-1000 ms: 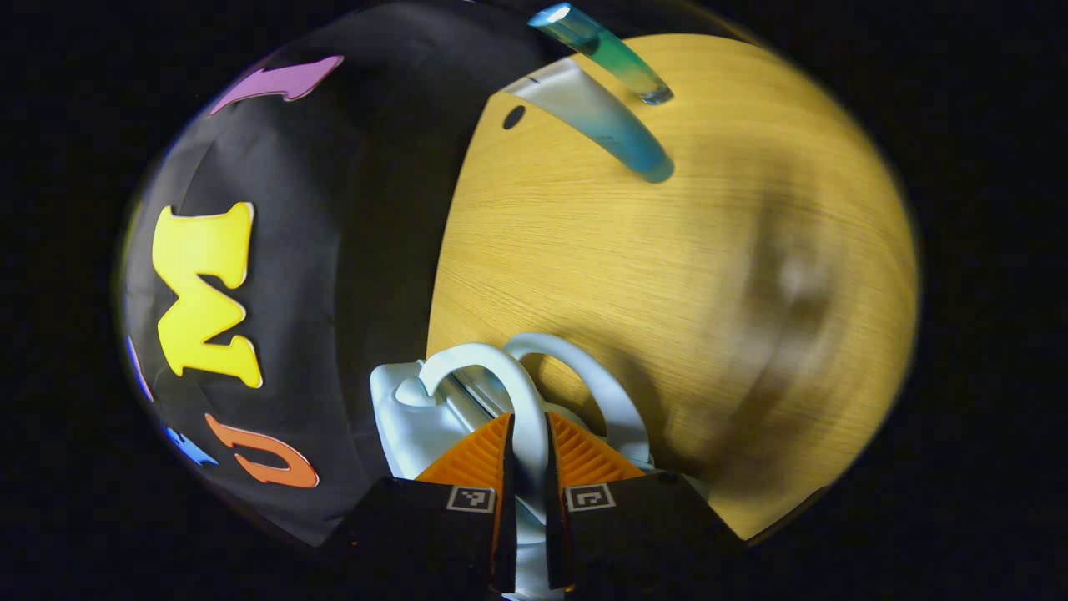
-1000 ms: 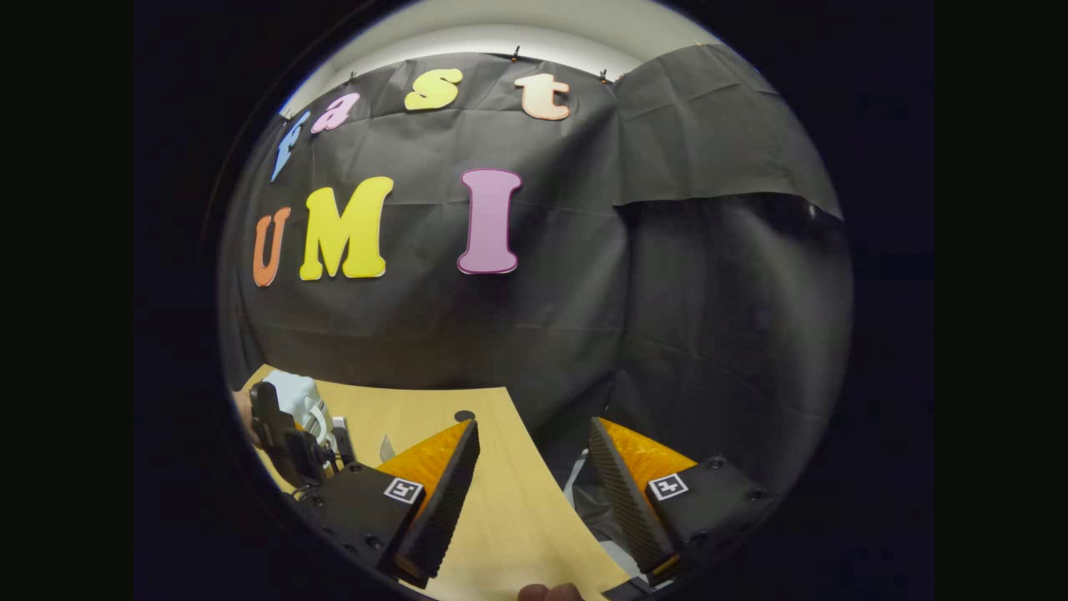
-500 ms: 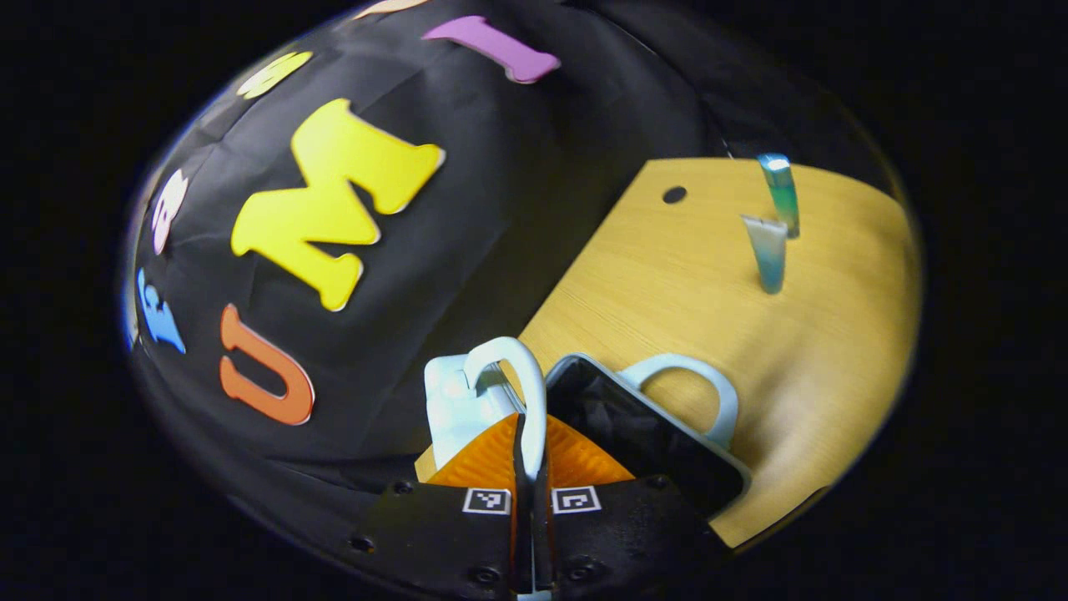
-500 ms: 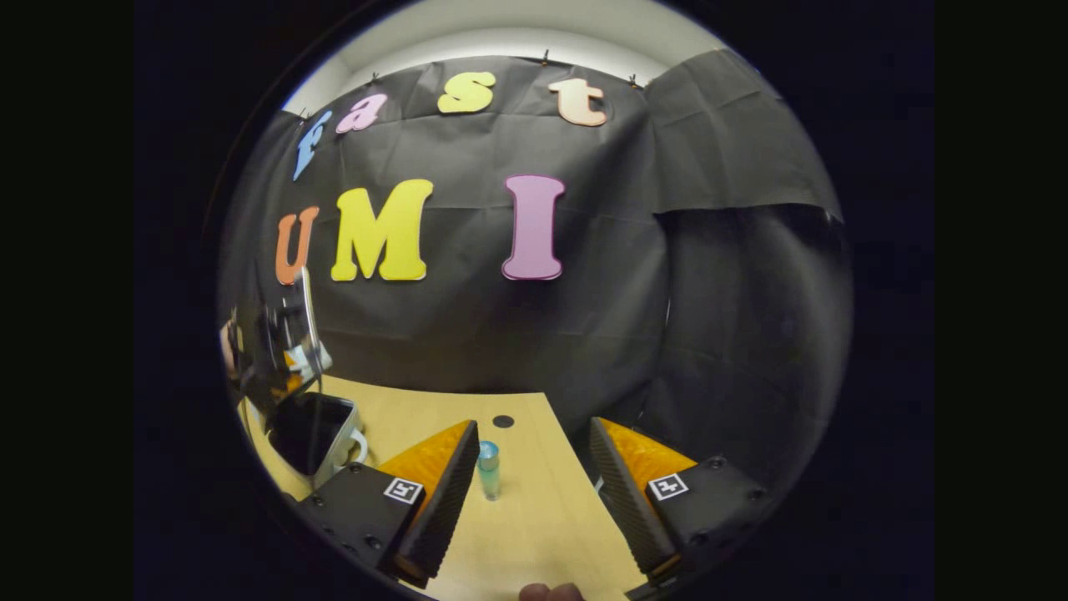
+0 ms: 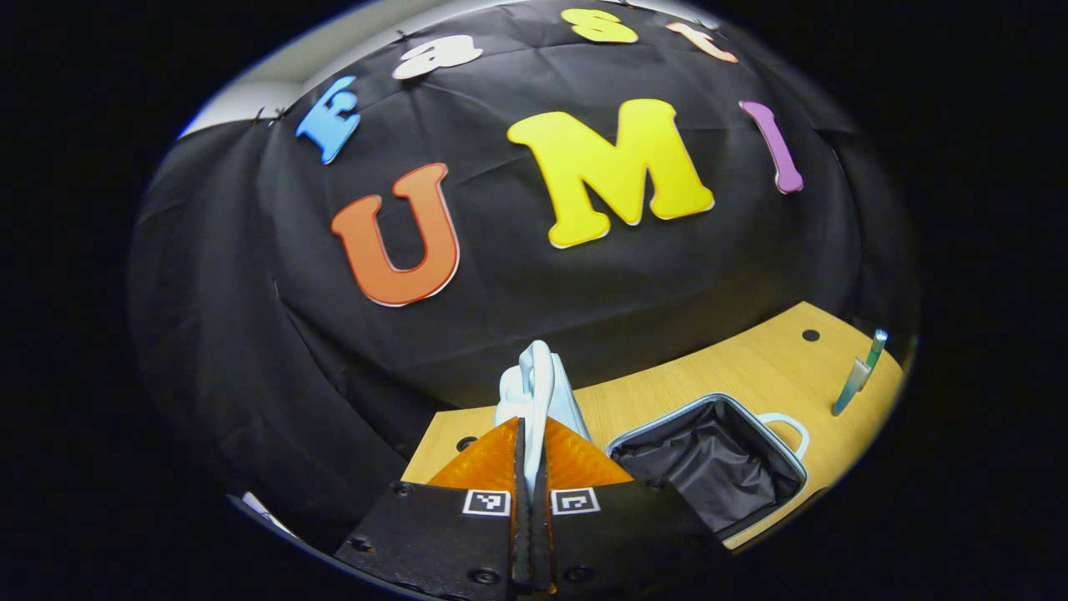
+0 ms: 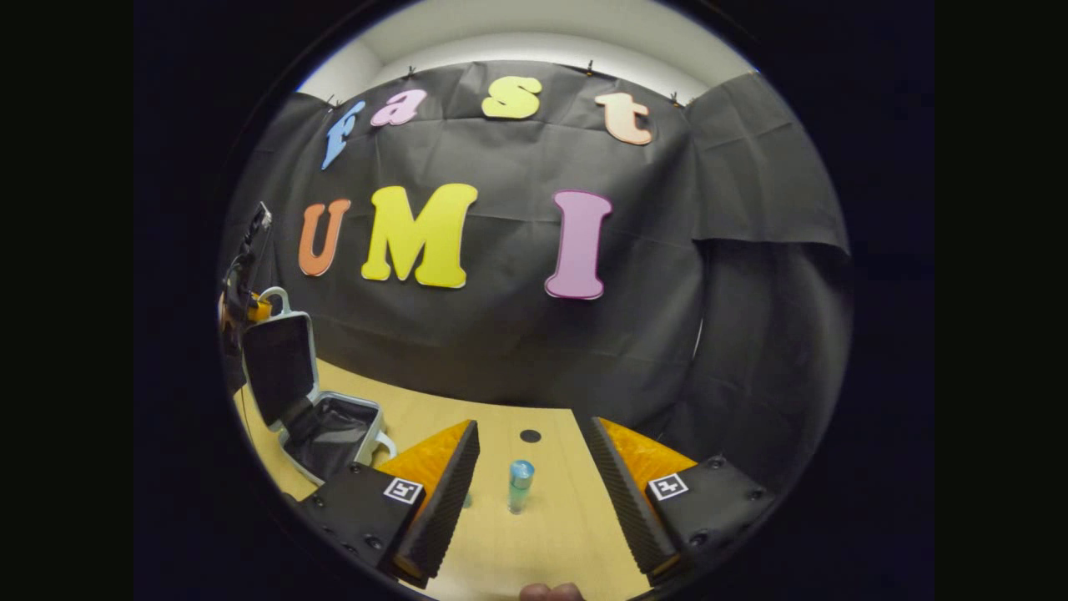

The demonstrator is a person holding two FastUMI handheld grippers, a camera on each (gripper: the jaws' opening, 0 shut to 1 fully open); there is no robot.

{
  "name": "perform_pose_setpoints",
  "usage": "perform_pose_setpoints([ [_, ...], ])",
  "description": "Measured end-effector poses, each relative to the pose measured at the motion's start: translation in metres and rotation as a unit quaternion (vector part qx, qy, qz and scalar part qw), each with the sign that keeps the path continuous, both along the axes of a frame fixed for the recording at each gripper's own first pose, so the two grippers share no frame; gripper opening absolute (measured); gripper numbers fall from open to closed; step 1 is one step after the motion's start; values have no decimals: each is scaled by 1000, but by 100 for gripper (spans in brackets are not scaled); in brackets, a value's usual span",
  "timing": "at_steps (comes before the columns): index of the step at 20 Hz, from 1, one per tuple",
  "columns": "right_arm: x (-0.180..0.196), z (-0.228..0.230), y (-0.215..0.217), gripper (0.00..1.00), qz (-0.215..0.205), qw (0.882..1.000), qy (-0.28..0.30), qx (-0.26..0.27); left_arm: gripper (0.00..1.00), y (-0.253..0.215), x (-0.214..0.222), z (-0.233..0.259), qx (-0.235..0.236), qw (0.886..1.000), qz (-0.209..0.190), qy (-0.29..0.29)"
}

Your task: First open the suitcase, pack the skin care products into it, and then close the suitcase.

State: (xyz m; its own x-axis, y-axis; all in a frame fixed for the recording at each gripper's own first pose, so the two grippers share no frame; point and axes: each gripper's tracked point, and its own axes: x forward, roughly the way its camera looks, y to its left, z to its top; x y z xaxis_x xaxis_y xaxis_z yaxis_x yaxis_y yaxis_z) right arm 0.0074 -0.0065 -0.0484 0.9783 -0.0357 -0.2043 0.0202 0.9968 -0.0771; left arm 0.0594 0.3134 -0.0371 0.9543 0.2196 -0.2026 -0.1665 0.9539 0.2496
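Observation:
The pale suitcase (image 6: 310, 434) lies open at the left of the wooden table (image 6: 542, 534). Its lid (image 6: 279, 367) stands upright and its black-lined base (image 5: 709, 463) faces up. My left gripper (image 5: 531, 421) is shut on the lid's white handle (image 5: 534, 380); from the right gripper view it is at the lid's top (image 6: 238, 292). A blue-green bottle (image 6: 519, 486) stands on the table between the fingers of my right gripper (image 6: 530, 427), which is open and holds nothing. A second tube (image 5: 853, 388) stands by the bottle (image 5: 876, 344), right of the suitcase.
The black cloth wall runs close behind the table. A small dark hole (image 6: 530, 435) sits in the tabletop behind the bottle. The base's own white handle (image 5: 788, 421) points toward the tubes. A fingertip (image 6: 551, 591) shows at the bottom edge.
My left gripper has swung the lid up by its handle, from nearly shut to upright, baring the black lining. The right gripper has shifted so the bottle now stands between its fingers.

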Motion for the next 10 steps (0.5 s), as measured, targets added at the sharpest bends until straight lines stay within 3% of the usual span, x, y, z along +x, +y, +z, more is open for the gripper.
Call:
perform_pose_setpoints([
  [3, 1, 10, 17, 79, 15, 1000, -7, -13, 4, 57, -7, -23, -84, 996, 34, -25],
  [5, 1, 13, 25, 79, 17, 1000, -12, -19, 4, 95, -10, -45, -151, 986, 61, -45],
  [8, 2, 7, 36, 80, 21, 999, 0, -32, 4, 138, -18, -87, -249, 963, 90, -54],
  [10, 2, 6, 43, 80, 25, 999, 5, -42, 5, 157, -18, -119, -317, 941, 106, -57],
])
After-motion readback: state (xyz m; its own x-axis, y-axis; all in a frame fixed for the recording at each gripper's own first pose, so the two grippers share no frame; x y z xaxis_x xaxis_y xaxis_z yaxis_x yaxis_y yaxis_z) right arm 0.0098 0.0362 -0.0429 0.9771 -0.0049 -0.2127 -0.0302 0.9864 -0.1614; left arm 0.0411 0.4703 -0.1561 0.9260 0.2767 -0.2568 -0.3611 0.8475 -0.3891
